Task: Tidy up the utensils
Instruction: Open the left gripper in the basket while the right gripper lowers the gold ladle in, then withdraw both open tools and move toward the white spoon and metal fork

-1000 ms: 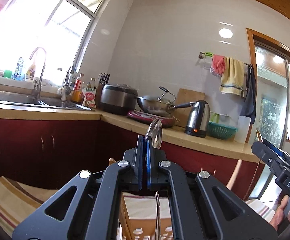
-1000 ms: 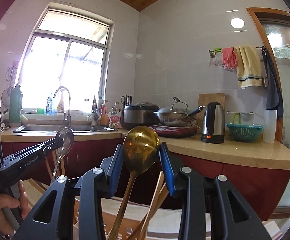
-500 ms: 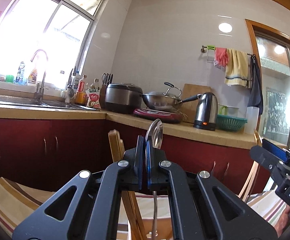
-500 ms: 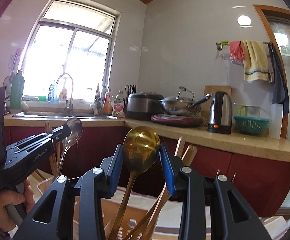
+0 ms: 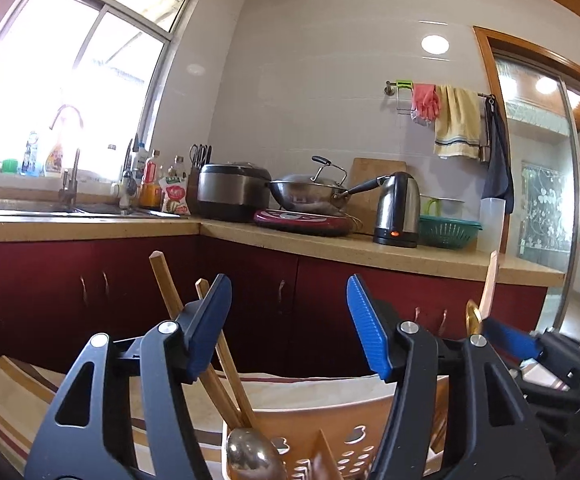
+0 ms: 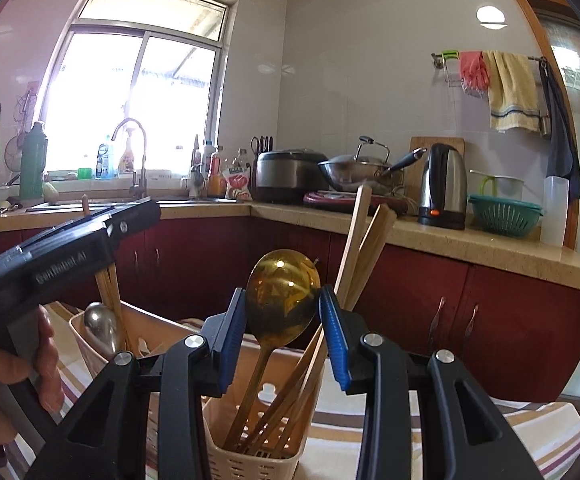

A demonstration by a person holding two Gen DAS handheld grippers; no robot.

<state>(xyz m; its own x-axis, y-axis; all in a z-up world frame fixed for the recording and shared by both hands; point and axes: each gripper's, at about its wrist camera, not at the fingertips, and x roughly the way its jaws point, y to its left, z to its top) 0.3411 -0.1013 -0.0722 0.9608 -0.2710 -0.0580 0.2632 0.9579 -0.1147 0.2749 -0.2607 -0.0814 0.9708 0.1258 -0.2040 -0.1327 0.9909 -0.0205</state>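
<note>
Gold spoon stands upright, bowl up, gripped in the right tongs directly over the holder; left tongs are opening, empty.

Bright sun pours through the window, far behind the tongs and to their left, so the glass glows white. A round ceiling light shines. Walls bend at the dark edges. Close things look blurry.
</note>
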